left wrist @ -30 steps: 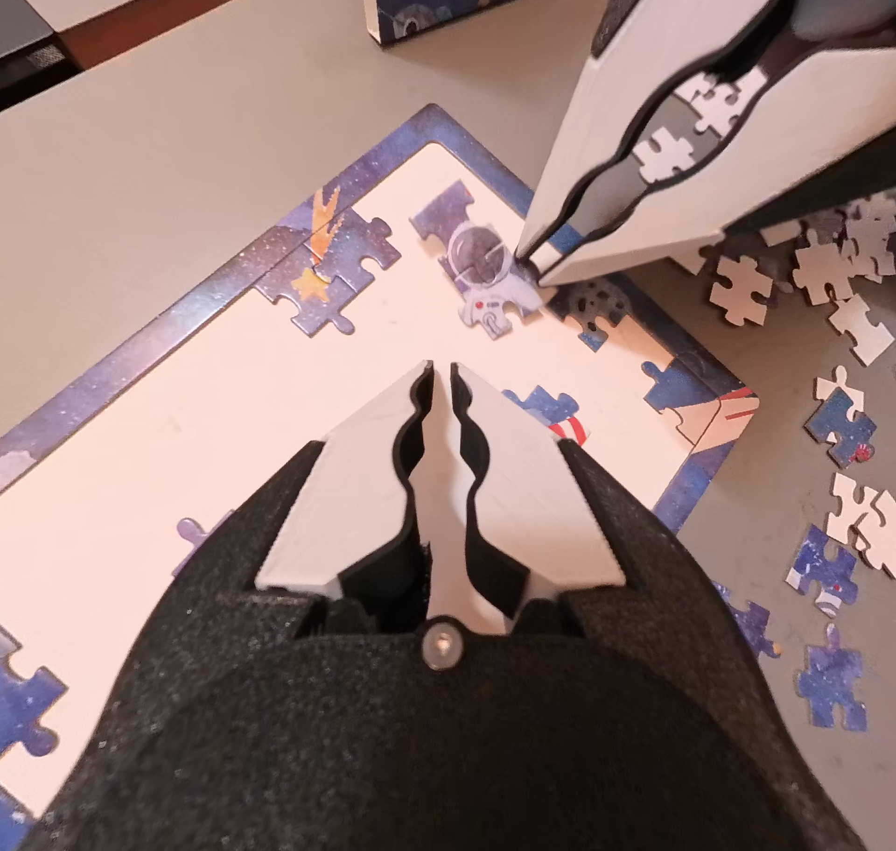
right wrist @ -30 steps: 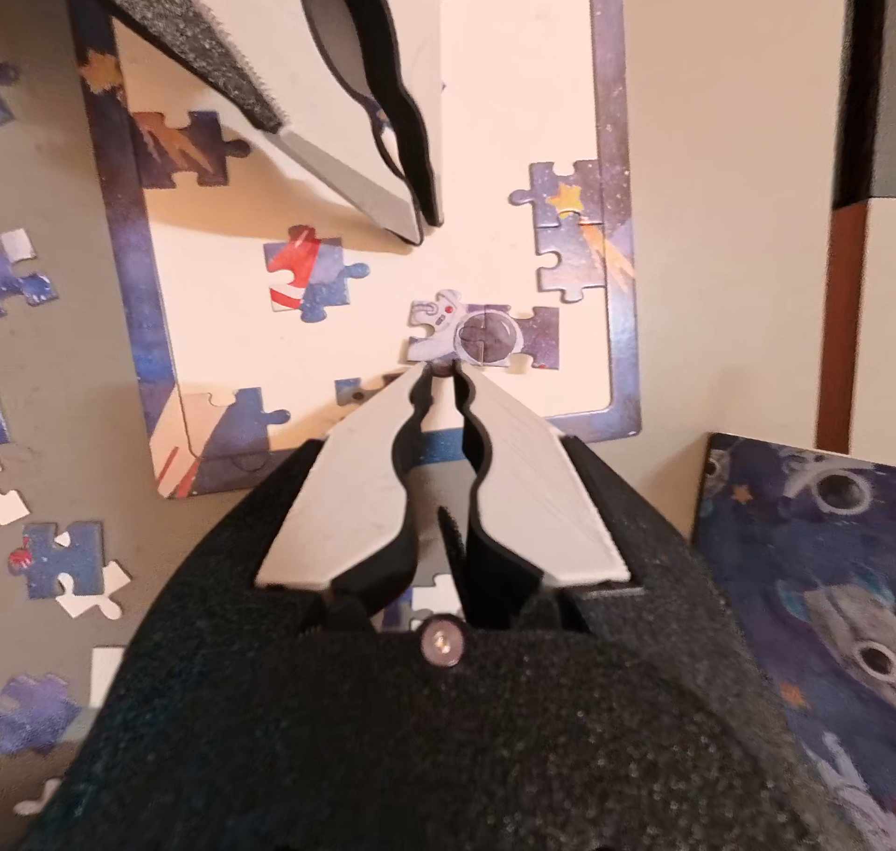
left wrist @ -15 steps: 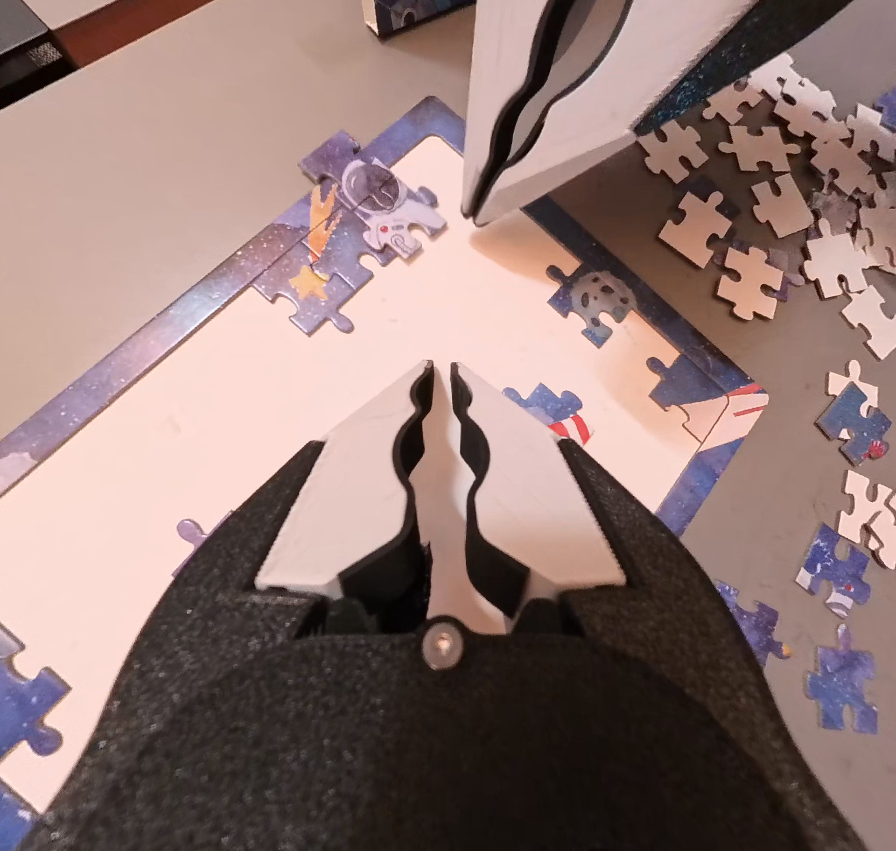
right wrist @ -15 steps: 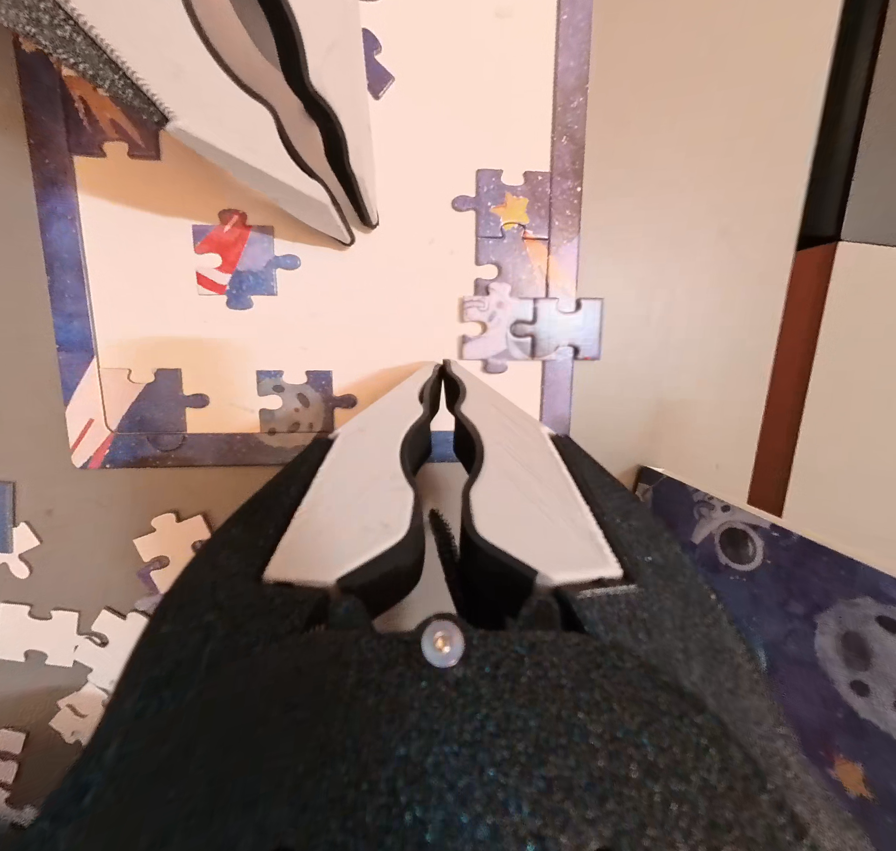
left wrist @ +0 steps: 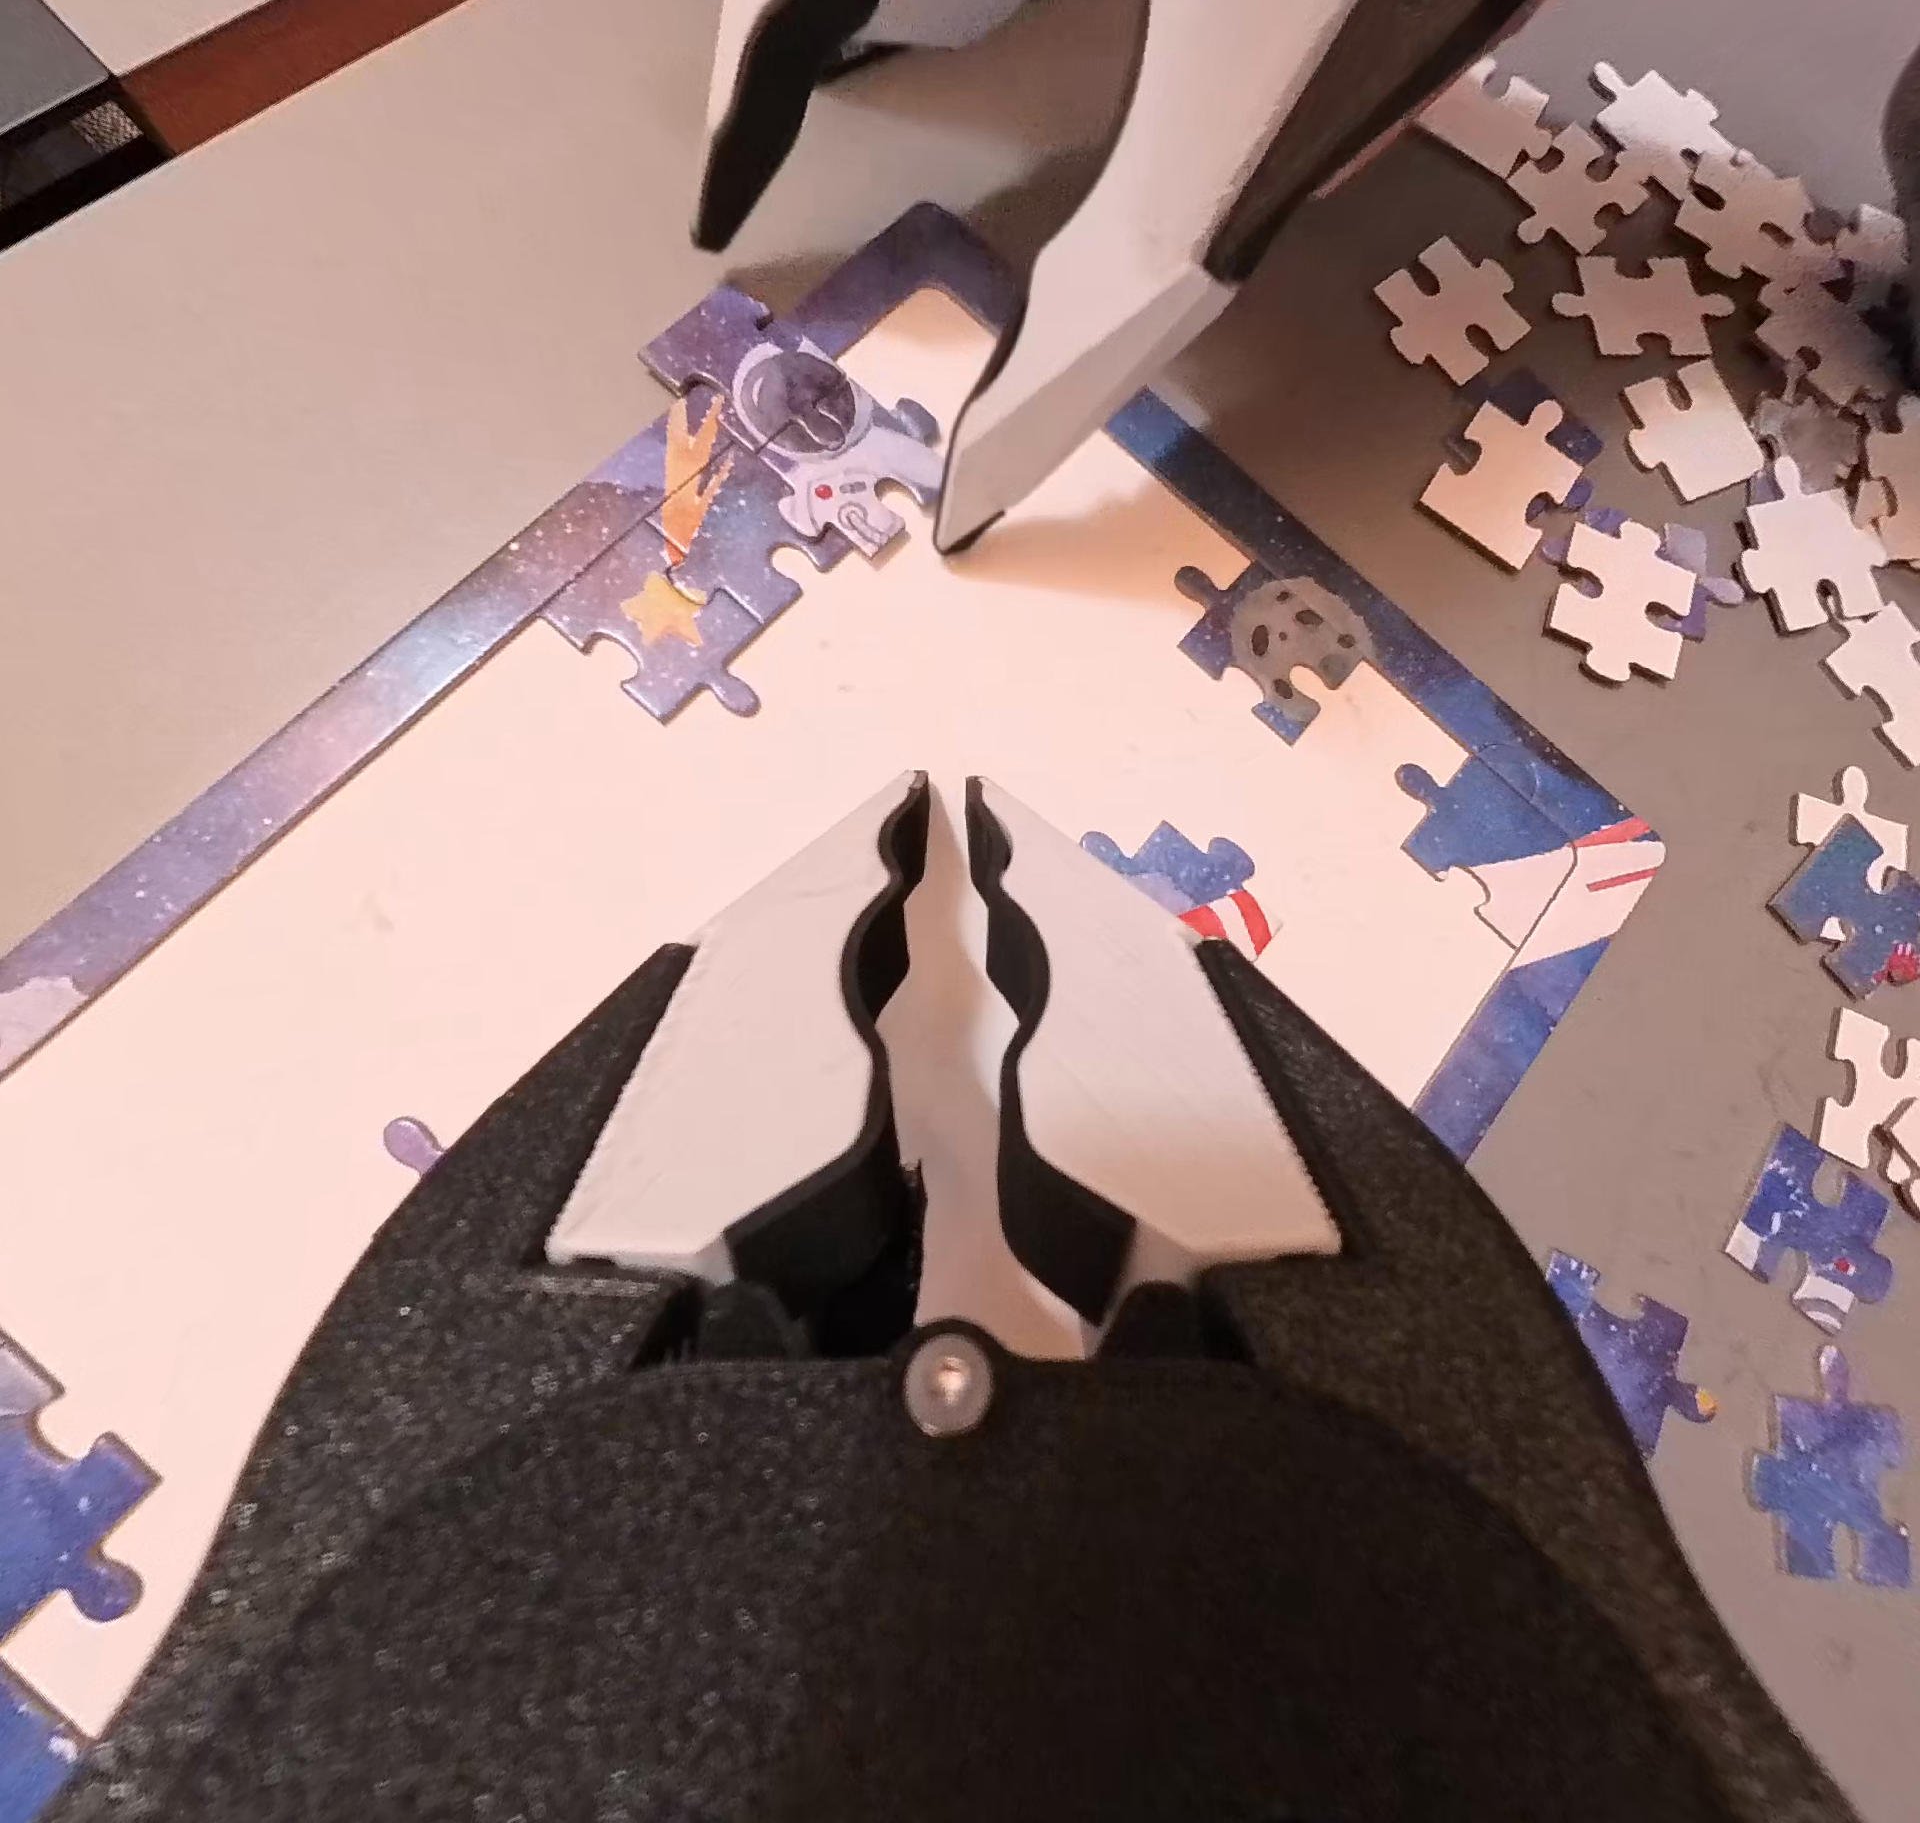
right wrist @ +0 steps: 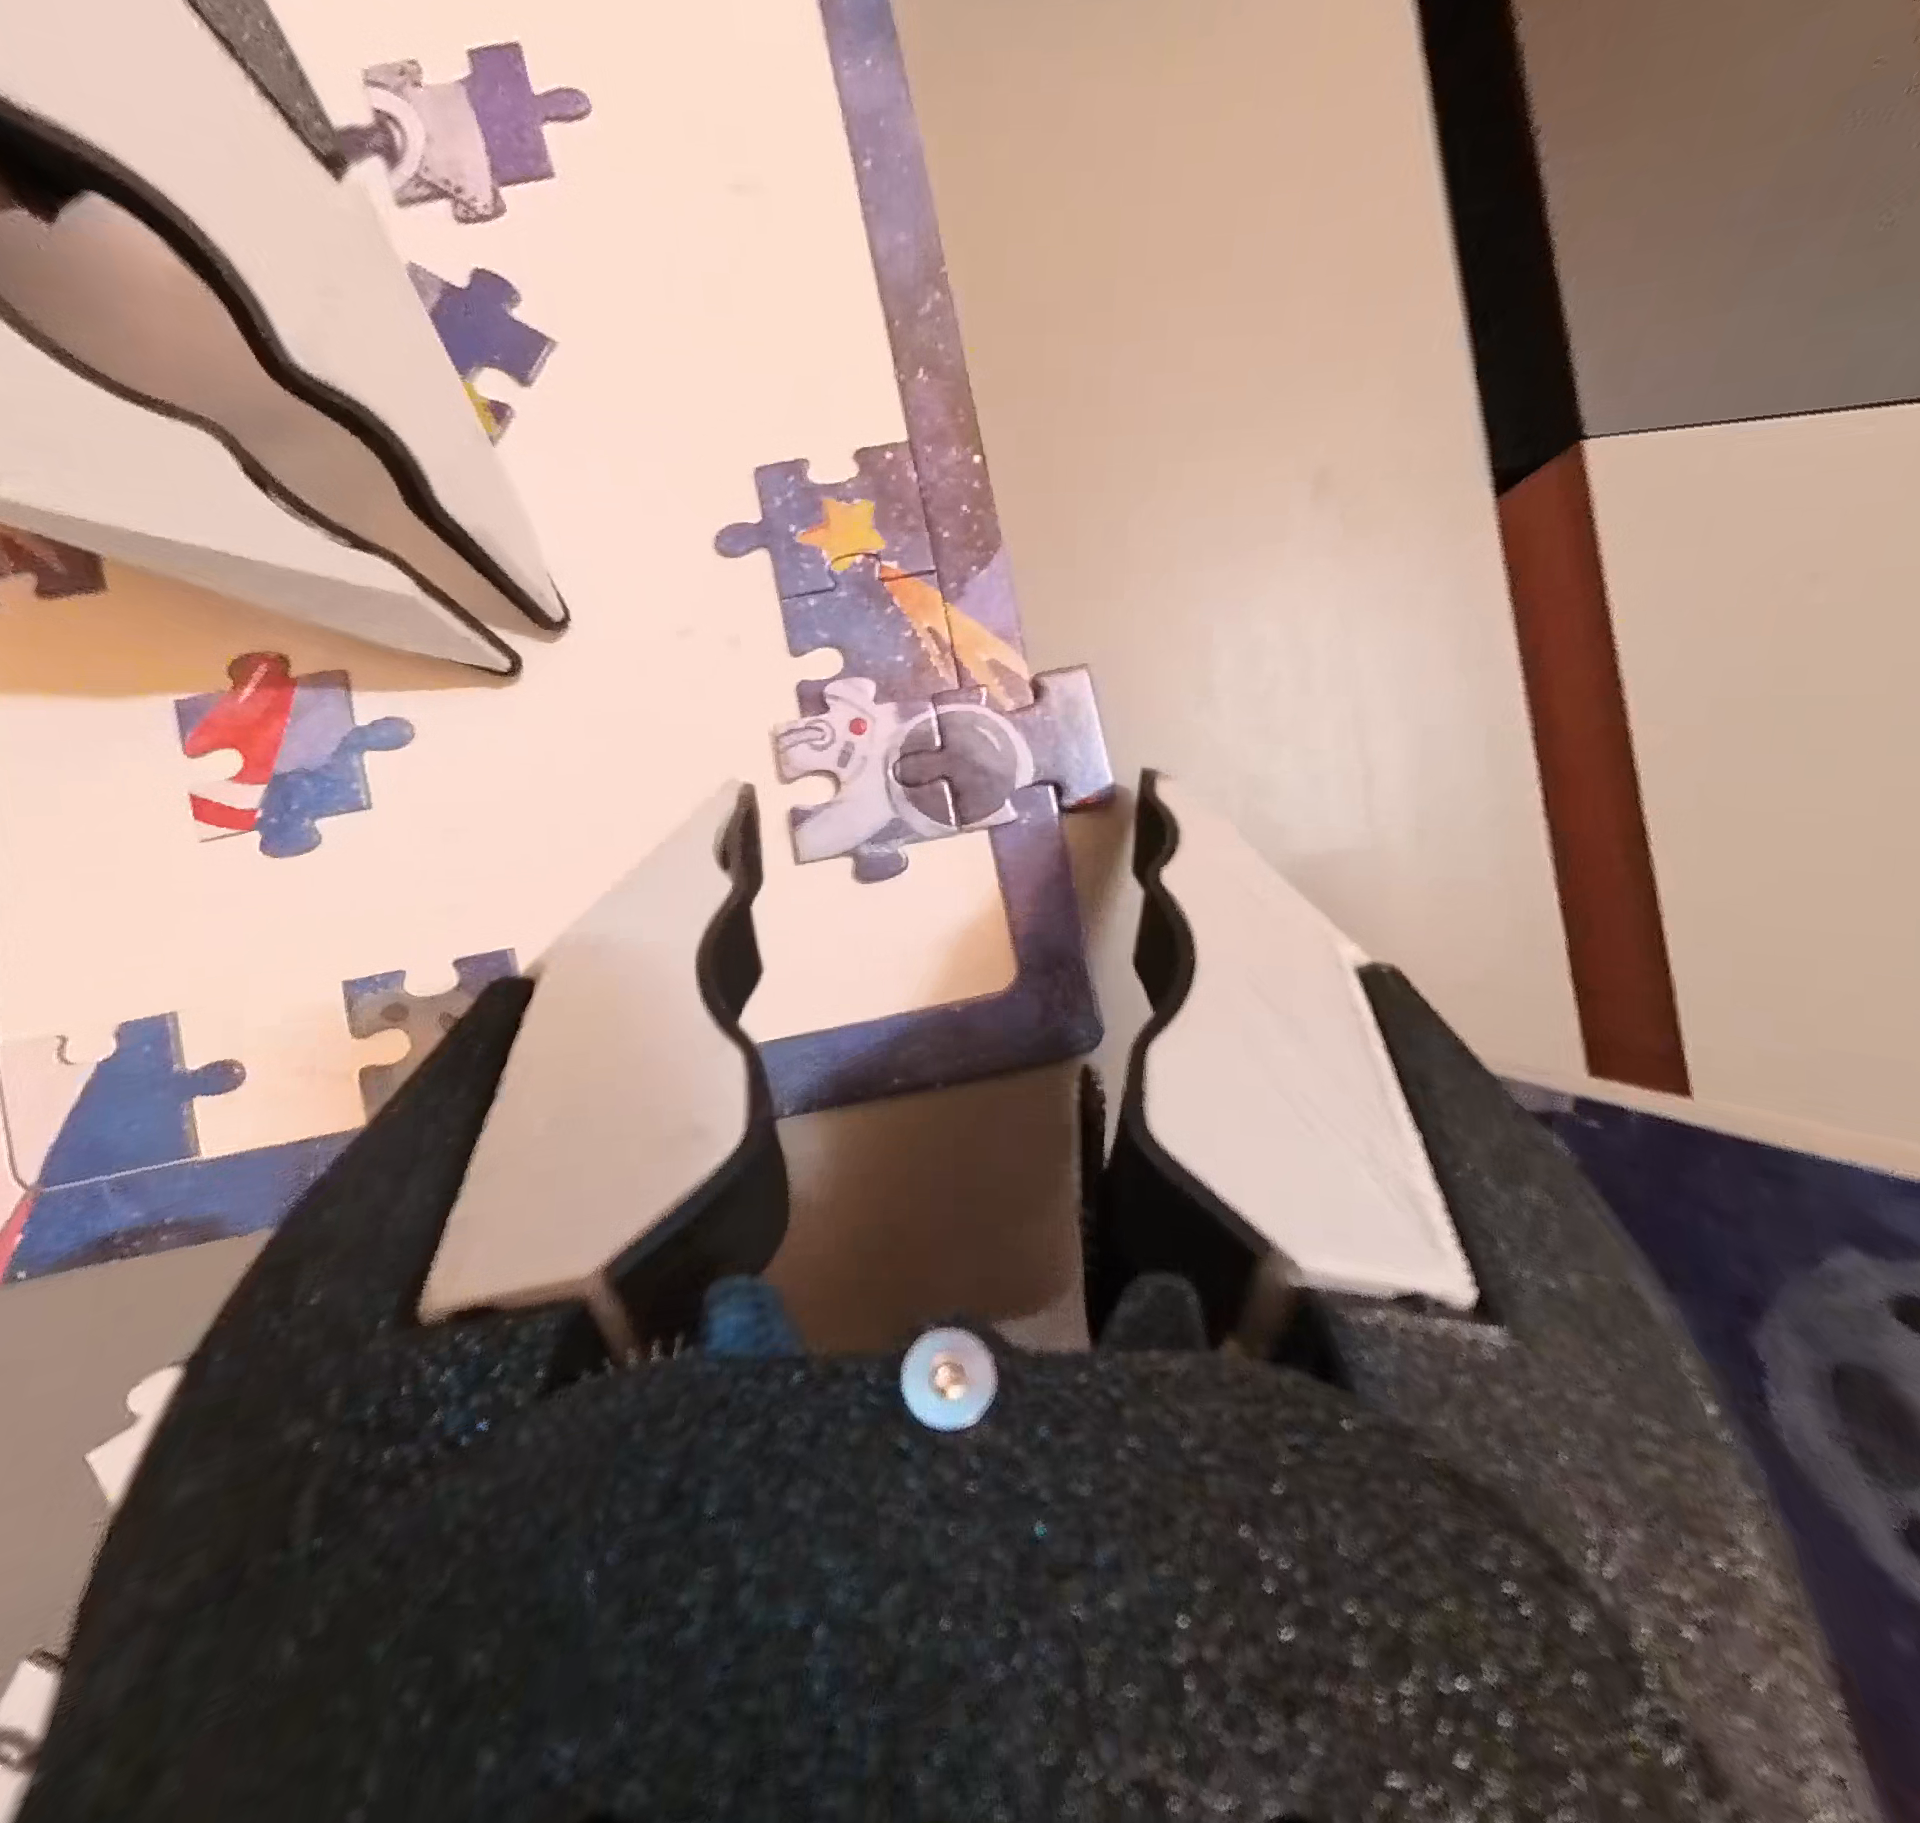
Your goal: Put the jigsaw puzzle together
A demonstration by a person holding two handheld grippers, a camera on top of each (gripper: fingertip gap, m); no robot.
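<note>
The puzzle tray [left wrist: 312,724] has a blue starry frame and a cream floor. A joined astronaut pair of pieces [left wrist: 821,443] lies at its far corner, against the star-and-comet pieces [left wrist: 675,578], with one end overlapping the frame. My right gripper [right wrist: 945,788] is open and empty; its fingertips stand on either side of the astronaut pair [right wrist: 914,765] and the frame corner. It also shows in the left wrist view [left wrist: 831,389]. My left gripper [left wrist: 945,781] is shut and empty, above the tray's middle. It shows in the right wrist view [right wrist: 540,620] too.
Several loose pieces [left wrist: 1662,319], many face down, lie on the grey mat right of the tray. In the tray are a moon piece [left wrist: 1288,630], a red-striped piece [left wrist: 1216,890] and corner rocket pieces [left wrist: 1538,838]. The puzzle box [right wrist: 1766,1254] stands beyond the tray's corner.
The right gripper pushed the astronaut pair across the tray to the frame beside the comet pieces, then opened its jaws. The left gripper stayed put and shut.
</note>
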